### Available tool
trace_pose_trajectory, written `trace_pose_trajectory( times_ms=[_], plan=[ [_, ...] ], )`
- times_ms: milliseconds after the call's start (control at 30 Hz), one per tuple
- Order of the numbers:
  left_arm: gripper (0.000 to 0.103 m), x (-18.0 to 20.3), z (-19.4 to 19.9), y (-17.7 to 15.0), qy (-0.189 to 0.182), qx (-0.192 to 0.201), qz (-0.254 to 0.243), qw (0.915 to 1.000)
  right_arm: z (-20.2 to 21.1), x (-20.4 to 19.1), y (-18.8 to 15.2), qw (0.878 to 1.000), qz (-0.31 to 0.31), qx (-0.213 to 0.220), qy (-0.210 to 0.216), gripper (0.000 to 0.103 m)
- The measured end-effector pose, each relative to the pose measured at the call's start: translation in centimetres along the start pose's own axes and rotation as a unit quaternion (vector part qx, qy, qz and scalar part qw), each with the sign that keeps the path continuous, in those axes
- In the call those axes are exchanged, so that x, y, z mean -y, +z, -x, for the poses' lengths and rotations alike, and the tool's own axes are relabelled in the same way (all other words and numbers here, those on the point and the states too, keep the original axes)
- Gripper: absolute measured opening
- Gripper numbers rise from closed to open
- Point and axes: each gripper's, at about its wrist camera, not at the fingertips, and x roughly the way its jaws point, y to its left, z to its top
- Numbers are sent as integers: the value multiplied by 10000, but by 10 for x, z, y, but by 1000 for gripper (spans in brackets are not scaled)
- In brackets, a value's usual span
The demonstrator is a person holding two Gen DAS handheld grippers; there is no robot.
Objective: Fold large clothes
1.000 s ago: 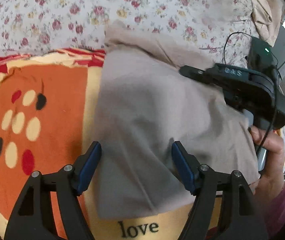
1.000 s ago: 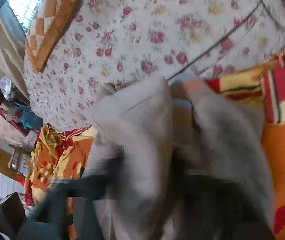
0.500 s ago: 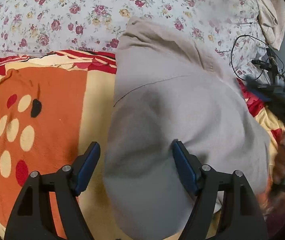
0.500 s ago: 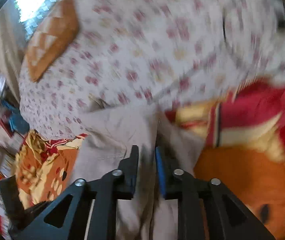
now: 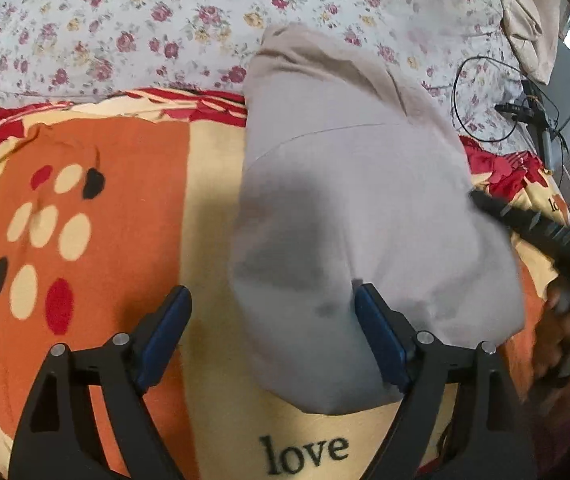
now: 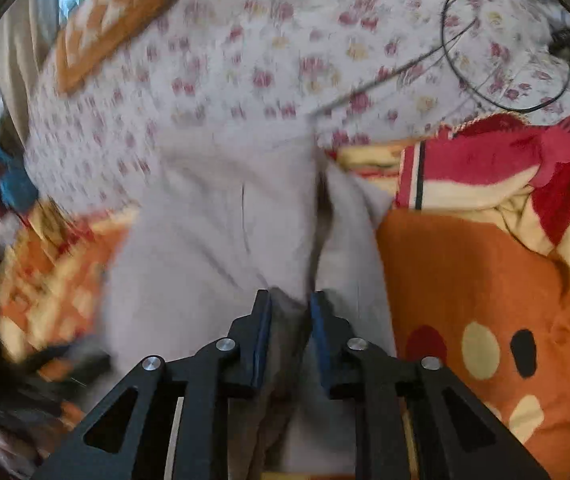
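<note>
On the orange-and-cream blanket point(image 5: 85, 240), across its far edge where it meets the floral bedsheet point(image 5: 125, 32), lies the grey garment point(image 5: 345, 200), folded into a thick pad with a rounded near end and a curved seam across its upper layer; its far corner reaches onto the sheet. In the right wrist view the same cloth shows as two lobes with a dark crease between them. The left gripper point(image 5: 273, 340) stands wide, one blue-padded finger over bare blanket, the other pressed against the near part of the garment, with nothing clamped between them. The right gripper point(image 6: 290, 340) is drawn narrow, its blue pads point(image 6: 263, 340) close on either side of a bunched ridge of the grey fabric, though a slim gap shows and I cannot tell whether the pads really pinch it. From the left view that gripper appears blurred at the garment's right edge, held by a hand point(image 5: 561, 344). The word "love" point(image 5: 305, 454) is printed on the blanket just near of the garment. A black cable point(image 6: 505, 64) loops on the sheet toward its right far corner, and an orange checked cushion point(image 6: 113, 24) rests at the sheet's far left.
</note>
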Motion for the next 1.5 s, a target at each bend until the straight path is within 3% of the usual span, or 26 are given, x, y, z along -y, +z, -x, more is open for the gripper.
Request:
trace_pose_trajectory(
  times_ms=[33,100,167,233,267,300,400,467,567,633,733,800,900,1000,1033,1133,1267,1300,1500],
  plan=[
    [84,-1,0,1,-5,-10,21,10000,8,-1,6,9998,-69,183,51,28],
    [84,1,-1,3,-21,-84,63,9999,16,-4,18,9986,-126,508,66,57],
    [84,5,-3,4,-25,-92,-4,10000,1,-9,28,9989,-129,449,75,63],
    [84,10,-3,5,-3,-94,-102,9999,-31,-11,30,9998,-123,-29,140,60],
    [84,13,-3,6,4,-115,-152,9998,-43,-8,30,9994,-195,-217,197,41],
    [84,16,-2,9,-4,-132,-199,9997,-54,-4,31,9982,-373,-335,343,15],
    [84,22,7,18,-78,53,-333,9994,-36,-7,38,9993,-203,137,283,5],
    [86,26,5,21,-22,221,-376,9990,-28,-10,45,9992,86,399,-51,4],
    [86,30,-13,20,-83,28,-322,9994,-58,3,49,9978,146,66,-647,3],
    [86,29,-22,18,-111,-117,-192,9997,-68,9,45,9986,32,-141,-511,4],
    [86,27,-24,16,-113,-155,-122,9997,-33,13,43,9986,-277,109,-442,17],
    [86,28,-25,16,-71,-134,-173,9997,-4,4,38,9982,-86,272,-532,17],
    [86,29,-25,15,-69,-123,-182,9997,19,-14,21,9992,267,277,-132,19],
    [86,30,-26,15,-28,-95,-203,9997,15,-28,0,9989,421,107,157,18],
    [86,30,-27,15,-17,-92,-206,9997,9,-28,-6,9986,508,43,105,17],
    [86,32,-27,14,-46,-117,-256,9996,-19,-15,-18,9946,790,-159,-653,9],
    [86,35,-21,13,108,-71,-397,9991,-12,-1,-15,9977,429,-112,-522,9],
    [86,35,-18,14,142,-76,-421,9990,-3,-4,-13,9979,425,-25,-489,16],
    [86,27,1,27,131,320,-211,9992,15,-28,11,9981,432,390,-213,27]
  ],
)
